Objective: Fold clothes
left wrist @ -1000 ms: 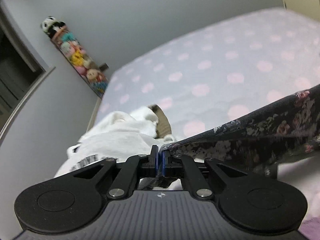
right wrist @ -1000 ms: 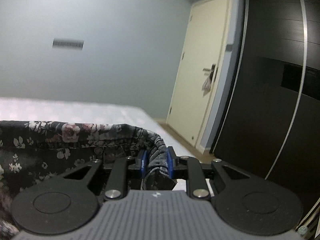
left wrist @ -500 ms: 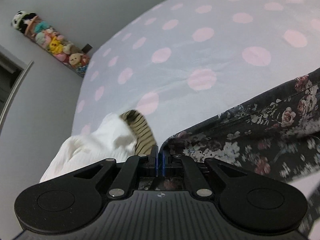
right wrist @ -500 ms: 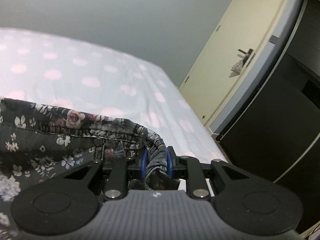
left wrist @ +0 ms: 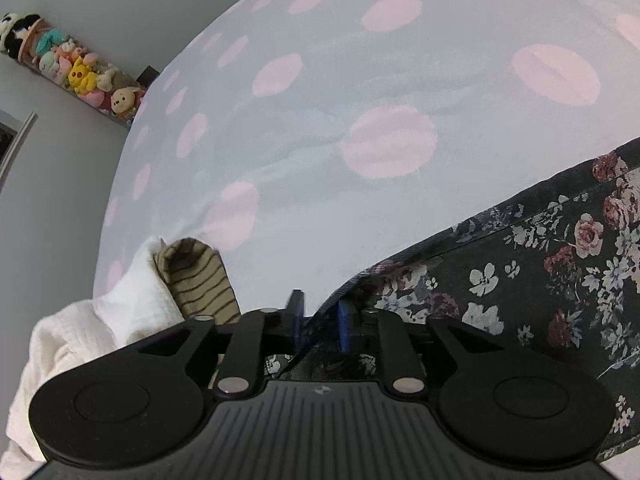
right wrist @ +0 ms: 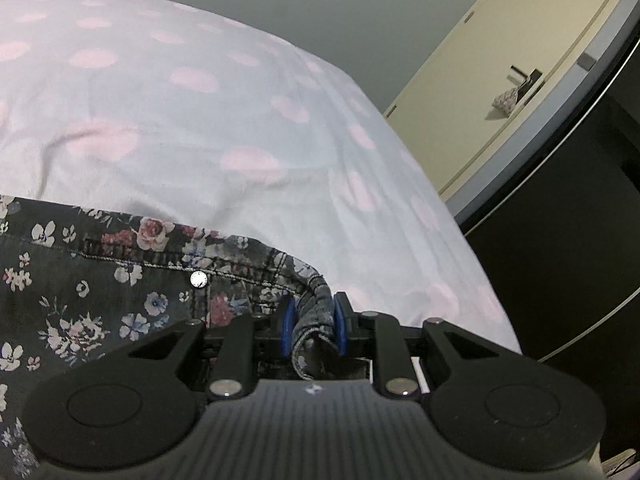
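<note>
Laying the floral garment (left wrist: pixel 520 280) flat on the bed (left wrist: pixel 360 80) is nearly complete: left claw (left wrist: pixel 319 320) opening around its edge, right claw (right wrist: pixel 311 322) clamping its waistband; no fold yet made.
</note>
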Tool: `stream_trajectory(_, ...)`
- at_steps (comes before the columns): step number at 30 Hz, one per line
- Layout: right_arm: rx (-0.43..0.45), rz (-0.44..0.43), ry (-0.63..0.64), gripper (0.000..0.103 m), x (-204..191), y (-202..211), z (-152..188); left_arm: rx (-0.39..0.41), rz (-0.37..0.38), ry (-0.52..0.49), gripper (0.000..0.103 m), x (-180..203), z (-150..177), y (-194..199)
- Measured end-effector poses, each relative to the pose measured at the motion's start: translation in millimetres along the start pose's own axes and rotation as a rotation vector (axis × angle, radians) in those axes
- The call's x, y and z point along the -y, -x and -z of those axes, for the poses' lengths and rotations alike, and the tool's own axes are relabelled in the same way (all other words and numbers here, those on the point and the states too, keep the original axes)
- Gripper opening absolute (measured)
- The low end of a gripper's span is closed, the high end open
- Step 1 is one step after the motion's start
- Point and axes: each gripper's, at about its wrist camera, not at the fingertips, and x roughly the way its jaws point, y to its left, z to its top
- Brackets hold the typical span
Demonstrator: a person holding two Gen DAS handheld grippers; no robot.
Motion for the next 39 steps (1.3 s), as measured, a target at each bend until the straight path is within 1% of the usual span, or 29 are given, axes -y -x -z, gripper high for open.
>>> stream_trajectory(1, -0.007, -0.009, -0.01, 0.027, 1.8, 0.4, -1.1, 0.005, 0.004, 0.009, 0.026, -1.6, 2.9, 2.0)
stream_trajectory(2, -0.013, -0.019, -0.02, 0.03, 3.9, 0.9, -2.7, 0.027, 0.013, 0.033, 0.03, -6.0, 6.3, 9.0)
stream_trajectory(3, -0.015, -0.022, -0.032, 0.033, 7.1, 4.2, -3.9, 0.049, 0.022, 0.058, 0.043, -10.4, 9.7, 15.9)
stream_trajectory(4, -0.011, -0.023, -0.048, 0.048, 10.7, 8.5, -4.8, 0.07, 0.031, 0.083, 0.05, -14.8, 13.2, 22.9)
stream_trajectory(5, -0.002, -0.027, -0.072, 0.054, 14.7, 12.8, -6.7, 0.087, 0.046, 0.109, 0.05, -19.7, 17.1, 32.6)
stream_trajectory(6, 0.006, -0.032, -0.098, 0.057, 19.9, 19.0, -8.8, 0.103, 0.06, 0.136, 0.05, -24.6, 20.9, 42.3)
stream_trajectory(8, 0.025, -0.047, -0.139, 0.057, 28.3, 33.3, -12.1, 0.129, 0.099, 0.18, 0.05, -32.4, 31.3, 62.8)
stream_trajectory(10, 0.054, -0.074, -0.181, 0.057, 36.3, 57.9, -9.7, 0.144, 0.136, 0.186, 0.05, -34.4, 44.1, 85.4)
stream_trajectory(12, 0.085, -0.119, -0.217, 0.057, 41.5, 84.8, -2.9, 0.153, 0.171, 0.161, 0.05, -31.2, 62.3, 108.1)
stream_trajectory(14, 0.114, -0.176, -0.244, 0.057, 43.6, 117.1, 11.4, 0.147, 0.192, 0.129, 0.052, -33.4, 83.8, 126.2)
stream_trajectory(16, 0.128, -0.217, -0.256, 0.057, 42.2, 145.8, 28.9, 0.143, 0.218, 0.097, 0.057, -33.9, 106.7, 143.8)
stream_trajectory(20, 0.113, -0.328, -0.289, 0.057, 35.4, 197.6, 66.8, 0.122, 0.319, 0.02, 0.058, -16.4, 152.4, 179.7)
stream_trajectory(22, 0.118, -0.364, -0.308, 0.057, 31.8, 219.4, 86.4, 0.112, 0.37, -0.023, 0.058, -3.5, 172.4, 196.2)
stream_trajectory(23, 0.121, -0.38, -0.318, 0.058, 30.0, 230.2, 96.2, 0.103, 0.39, -0.042, 0.058, 6.0, 179.1, 200.3)
stream_trajectory(24, 0.127, -0.378, -0.323, 0.058, 29.1, 237.9, 106.1, 0.094, 0.41, -0.062, 0.058, 15.5, 185.7, 204.4)
stream_trajectory(26, 0.14, -0.365, -0.332, 0.063, 28.0, 251.7, 126.1, 0.076, 0.45, -0.1, 0.058, 34.5, 199.0, 212.6)
stream_trajectory(27, 0.146, -0.358, -0.336, 0.064, 27.4, 258.7, 136.2, 0.067, 0.47, -0.12, 0.059, 44.0, 205.6, 216.6)
stream_trajectory(29, 0.143, -0.349, -0.376, 0.064, 33.3, 265.3, 152.7, 0.011, 0.476, -0.151, 0.059, 63.8, 211.3, 213.0)
stream_trajectory(32, 0.144, -0.335, -0.46, 0.064, 49.2, 273.8, 173.6, -0.107, 0.473, -0.178, 0.059, 84.9, 214.6, 195.8)
stream_trajectory(35, 0.159, -0.307, -0.541, 0.064, 67.1, 284.1, 191.6, -0.212, 0.442, -0.151, 0.058, 95.2, 213.1, 170.7)
stream_trajectory(36, 0.161, -0.302, -0.556, 0.064, 71.2, 287.2, 197.8, -0.235, 0.433, -0.141, 0.053, 97.2, 213.4, 164.3)
stream_trajectory(37, 0.16, -0.301, -0.561, 0.064, 74.0, 289.4, 203.9, -0.258, 0.424, -0.129, 0.046, 99.1, 213.0, 158.2)
stream_trajectory(38, 0.156, -0.298, -0.561, 0.064, 77.1, 290.8, 210.0, -0.274, 0.422, -0.116, 0.043, 99.3, 213.0, 154.6)
stream_trajectory(39, 0.152, -0.296, -0.561, 0.064, 80.4, 292.0, 216.2, -0.282, 0.435, -0.104, 0.037, 98.4, 213.4, 153.2)
